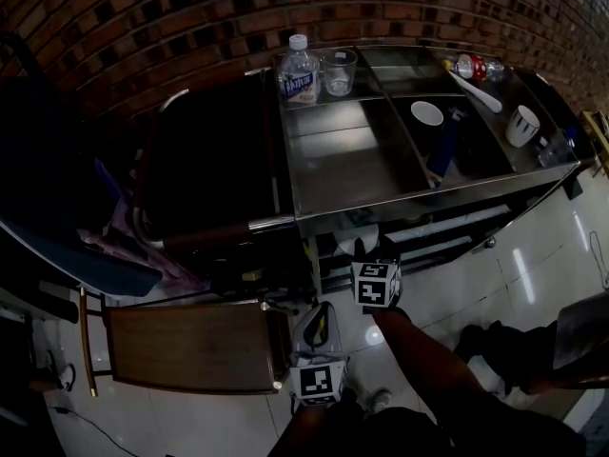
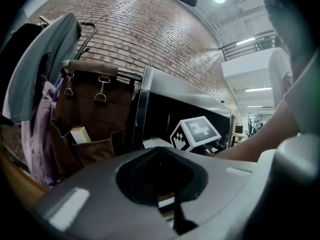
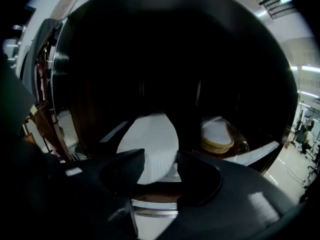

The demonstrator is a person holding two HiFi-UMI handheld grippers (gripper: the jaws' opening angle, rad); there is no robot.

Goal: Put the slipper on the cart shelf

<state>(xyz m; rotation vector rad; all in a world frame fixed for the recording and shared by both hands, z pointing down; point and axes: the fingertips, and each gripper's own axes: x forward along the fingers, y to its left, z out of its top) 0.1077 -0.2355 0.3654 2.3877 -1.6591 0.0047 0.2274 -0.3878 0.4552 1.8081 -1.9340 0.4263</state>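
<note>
In the right gripper view a white slipper (image 3: 152,144) lies sole-up on the cart's dark lower shelf (image 3: 155,193). It sits between the spread jaws of my right gripper (image 3: 160,160), which is open, and the pads do not press on it. A second pair of slippers (image 3: 216,135) rests further right on the same shelf. In the head view the right gripper (image 1: 371,255) reaches under the steel cart (image 1: 352,165). My left gripper (image 1: 321,317) hangs lower and nearer, shut and holding nothing; its joined tips (image 2: 159,151) point at the cart's side.
On the cart top stand a water bottle (image 1: 298,69), a glass (image 1: 339,71), a white cup (image 1: 427,114) and a mug (image 1: 522,125). A brown bag (image 2: 95,114) and clothes (image 2: 40,84) hang at the cart's left end. A brown panel (image 1: 186,346) lies low left.
</note>
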